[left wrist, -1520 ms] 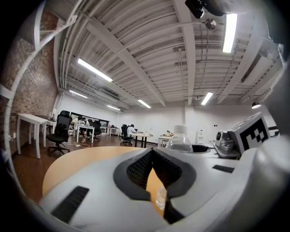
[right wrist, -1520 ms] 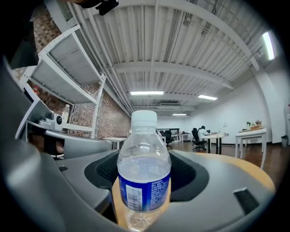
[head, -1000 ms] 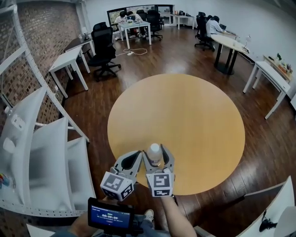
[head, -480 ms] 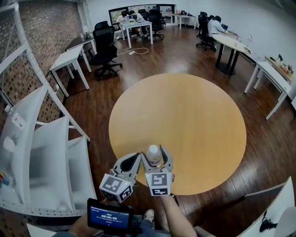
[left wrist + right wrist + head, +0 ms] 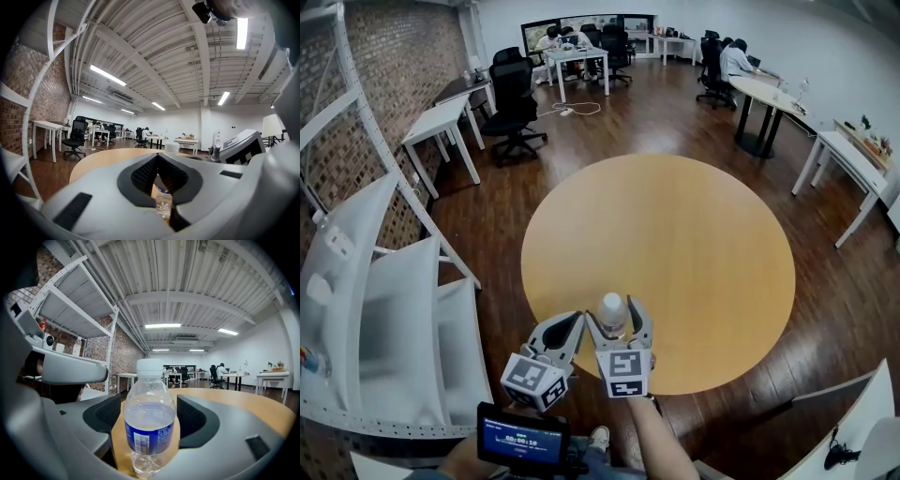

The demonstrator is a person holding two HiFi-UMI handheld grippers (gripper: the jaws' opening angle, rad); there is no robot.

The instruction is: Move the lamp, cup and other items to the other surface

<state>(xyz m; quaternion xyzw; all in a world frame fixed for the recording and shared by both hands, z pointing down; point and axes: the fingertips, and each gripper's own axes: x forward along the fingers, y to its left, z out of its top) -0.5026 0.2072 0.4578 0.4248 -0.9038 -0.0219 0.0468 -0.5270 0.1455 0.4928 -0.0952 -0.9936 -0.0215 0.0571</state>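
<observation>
A round wooden table fills the office floor before us. At its near edge our right gripper has just been opening its jaws. They stand apart, with the bottle upright on the table between them and a gap at each pad. Our left gripper, just beside it, has its jaws together on nothing, and the bottle stands beyond their tips.

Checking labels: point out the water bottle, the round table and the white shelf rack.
water bottle (image 5: 149,437), right gripper view, blue label
round table (image 5: 684,225), head view, bare top
white shelf rack (image 5: 403,323), head view, shelf panel
</observation>
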